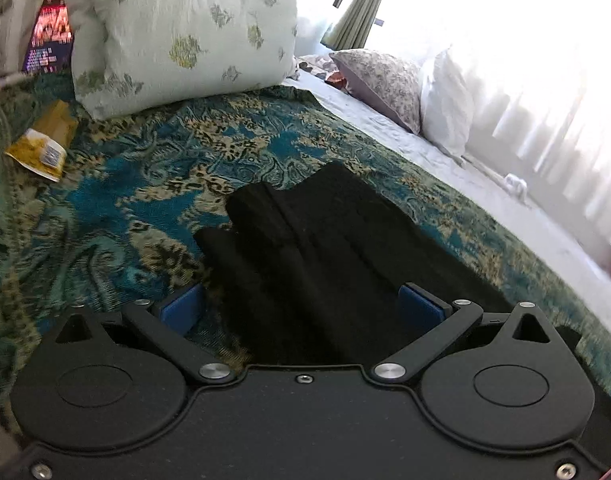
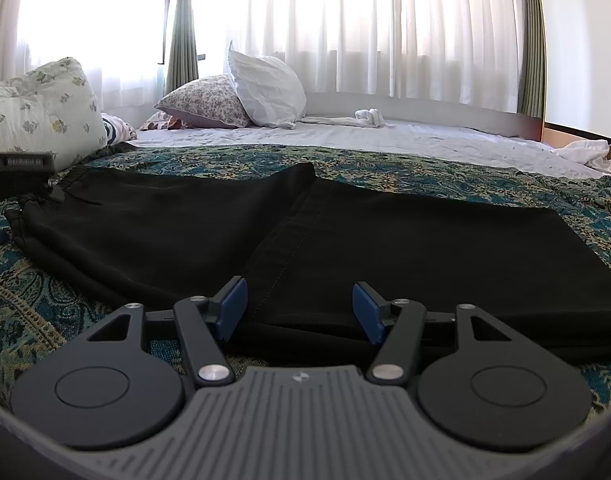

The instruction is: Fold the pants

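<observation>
Since pants (image 2: 345,232) look soft, limp, light, we'd pinch doubled edge just ahead of right gripper (image 2: 300,308), part-open, empty; left gripper (image 1: 301,308) wide, empty.

1. We see the bed (image 2: 385,138), white sheet upper centre, w/ teal patterned cover (image 2: 385,168) across the middle.
2. Black pants (image 2: 345,232) lie flat on cover, centre frame.
3. Pillows (image 2: 265,88) upper left; yellow packet (image 1: 41,152) left edge.

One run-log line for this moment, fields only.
task: fold pants | pants: flat on bedspread | left gripper: open, over pants | right gripper: open, at near edge
</observation>
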Demonstrator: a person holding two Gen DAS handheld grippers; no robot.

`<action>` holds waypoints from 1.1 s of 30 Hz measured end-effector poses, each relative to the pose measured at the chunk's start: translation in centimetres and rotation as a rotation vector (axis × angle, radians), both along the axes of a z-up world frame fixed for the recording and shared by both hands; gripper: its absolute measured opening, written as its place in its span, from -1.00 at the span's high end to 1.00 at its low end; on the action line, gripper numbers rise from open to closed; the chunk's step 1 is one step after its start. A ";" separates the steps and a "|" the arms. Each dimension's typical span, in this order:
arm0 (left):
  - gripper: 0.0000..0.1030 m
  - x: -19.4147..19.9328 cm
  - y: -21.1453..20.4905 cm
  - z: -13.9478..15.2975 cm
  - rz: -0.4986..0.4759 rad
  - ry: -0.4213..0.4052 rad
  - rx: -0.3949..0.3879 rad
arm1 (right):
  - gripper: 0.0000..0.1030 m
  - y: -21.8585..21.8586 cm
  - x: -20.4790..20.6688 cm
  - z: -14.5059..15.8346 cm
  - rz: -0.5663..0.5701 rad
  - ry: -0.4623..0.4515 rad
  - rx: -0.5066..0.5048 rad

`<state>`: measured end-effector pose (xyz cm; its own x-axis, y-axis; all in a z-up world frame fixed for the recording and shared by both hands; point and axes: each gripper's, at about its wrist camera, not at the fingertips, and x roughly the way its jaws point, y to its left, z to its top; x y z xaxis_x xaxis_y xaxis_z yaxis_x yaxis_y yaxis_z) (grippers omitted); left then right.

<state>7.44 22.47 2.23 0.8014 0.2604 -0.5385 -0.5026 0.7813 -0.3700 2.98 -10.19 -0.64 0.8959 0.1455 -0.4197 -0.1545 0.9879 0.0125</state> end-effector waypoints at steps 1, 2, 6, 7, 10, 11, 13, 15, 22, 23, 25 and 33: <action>-0.98 0.3 0.1 -0.1 -0.002 0.004 0.001 | -0.40 0.0 0.0 0.0 0.000 -0.001 -0.001; -0.87 0.6 0.0 -0.2 -0.007 0.009 0.007 | -0.40 0.0 0.0 0.0 0.001 -0.001 -0.001; 0.50 1.3 -1.0 0.1 0.013 0.044 0.080 | -0.41 -0.1 0.0 0.1 0.004 0.007 0.007; 0.59 1.4 -1.1 0.4 0.015 0.045 0.104 | -0.42 -0.2 0.1 0.3 0.014 0.020 0.013; 0.75 0.6 -2.7 2.5 -0.027 -0.034 0.170 | -0.48 -2.1 0.6 1.9 0.086 0.113 0.132; 0.76 0.4 -3.8 3.5 -0.052 -0.071 0.210 | -0.48 -3.2 0.5 2.5 0.103 0.127 0.192; 0.76 0.2 -6.4 5.4 -0.106 -0.125 0.269 | -0.52 -5.0 0.1 3.6 0.111 0.121 0.239; 0.76 0.4 -9.4 7.3 -0.170 -0.168 0.310 | -0.58 -7.2 -0.7 4.6 0.085 0.086 0.241; 0.76 0.7 -24.2 10.5 -0.475 -0.264 0.444 | -0.61 -15.7 -2.5 5.9 -0.104 0.031 0.237; 0.76 0.9 -26.4 10.3 -0.524 -0.262 0.439 | -0.61 -17.2 -2.8 5.9 -0.137 0.030 0.252; 0.76 1.3 -30.5 9.5 -0.611 -0.246 0.438 | -0.61 -20.2 -3.6 5.9 -0.197 0.023 0.298; 0.74 2.3 -42.8 2.3 -0.979 -0.034 0.471 | -0.61 -26.9 -6.4 4.8 -0.325 0.024 0.421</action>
<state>9.73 -20.33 4.53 0.7864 -0.3247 -0.5255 0.4203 0.9047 0.0699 -3.45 -37.05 4.15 0.9136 0.0222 -0.4059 0.1638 0.8937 0.4177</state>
